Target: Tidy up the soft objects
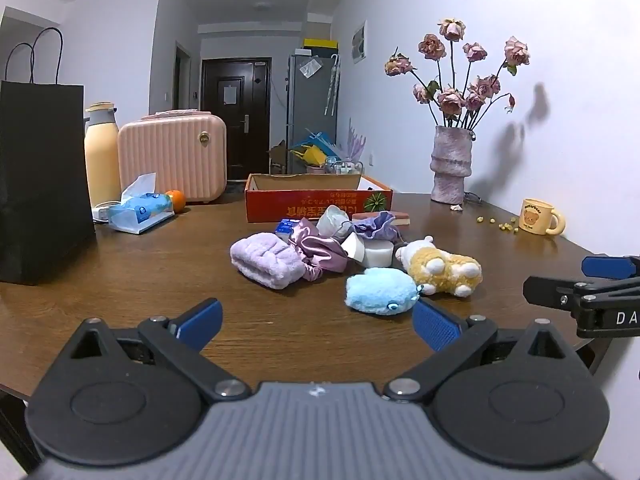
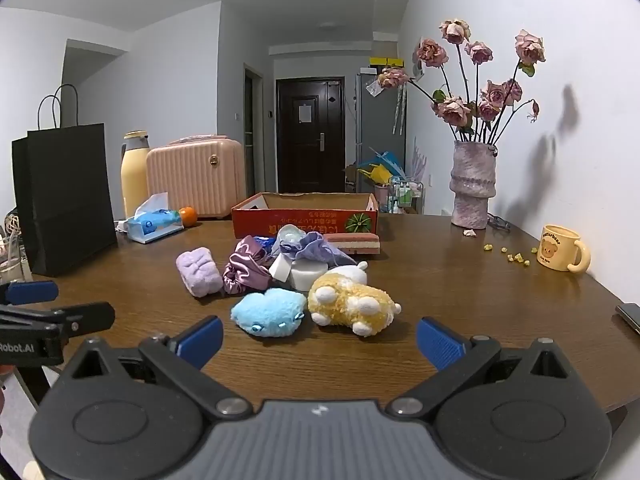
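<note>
Both tools hover level over the near tabletop [image 1: 120,280], side by side, jaws spread wide and empty: left tool [image 1: 318,322], right tool [image 2: 319,338]. Just ahead lie a fuzzy blue plush [image 2: 269,312] and yellow plush [image 2: 352,304], touching; behind them a folded lilac towel [image 2: 199,271], satin scrunchie [image 2: 244,270], then a shallow red cardboard box [image 2: 304,218].

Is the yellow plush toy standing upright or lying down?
Lying down. The yellow plush toy rests on its side on the table, white paws pointing sideways.
</note>
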Motion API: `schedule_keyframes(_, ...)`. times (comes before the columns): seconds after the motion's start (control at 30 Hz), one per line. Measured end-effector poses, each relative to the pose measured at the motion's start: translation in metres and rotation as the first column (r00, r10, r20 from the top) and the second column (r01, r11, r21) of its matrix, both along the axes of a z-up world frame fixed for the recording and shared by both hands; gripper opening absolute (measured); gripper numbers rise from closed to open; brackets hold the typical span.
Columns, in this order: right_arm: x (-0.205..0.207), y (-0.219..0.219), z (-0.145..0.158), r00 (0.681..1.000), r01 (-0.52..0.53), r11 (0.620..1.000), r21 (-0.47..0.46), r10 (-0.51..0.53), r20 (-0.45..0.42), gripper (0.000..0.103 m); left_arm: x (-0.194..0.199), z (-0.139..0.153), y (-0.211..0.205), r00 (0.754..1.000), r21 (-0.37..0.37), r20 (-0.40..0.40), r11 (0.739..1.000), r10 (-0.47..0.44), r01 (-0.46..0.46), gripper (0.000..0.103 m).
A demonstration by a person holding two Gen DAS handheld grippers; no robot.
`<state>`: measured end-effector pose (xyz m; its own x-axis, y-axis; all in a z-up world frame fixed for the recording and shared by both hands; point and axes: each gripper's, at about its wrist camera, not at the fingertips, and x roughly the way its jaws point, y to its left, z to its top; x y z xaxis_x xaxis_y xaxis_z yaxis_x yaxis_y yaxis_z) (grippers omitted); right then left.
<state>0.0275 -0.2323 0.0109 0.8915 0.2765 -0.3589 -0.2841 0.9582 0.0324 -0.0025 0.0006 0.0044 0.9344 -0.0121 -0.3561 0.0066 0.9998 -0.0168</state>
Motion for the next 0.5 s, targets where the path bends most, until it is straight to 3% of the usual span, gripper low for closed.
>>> schedule_keyframes(0.5,0.0002,-0.0027,-0.0014,1.000,0.003,1.000,-0.003,-0.003,-0.006,0.103,-0.0030,-0.0018,-0.0010,1.000,-0.001,0.004,1.000,-0.001,0.001,0.103)
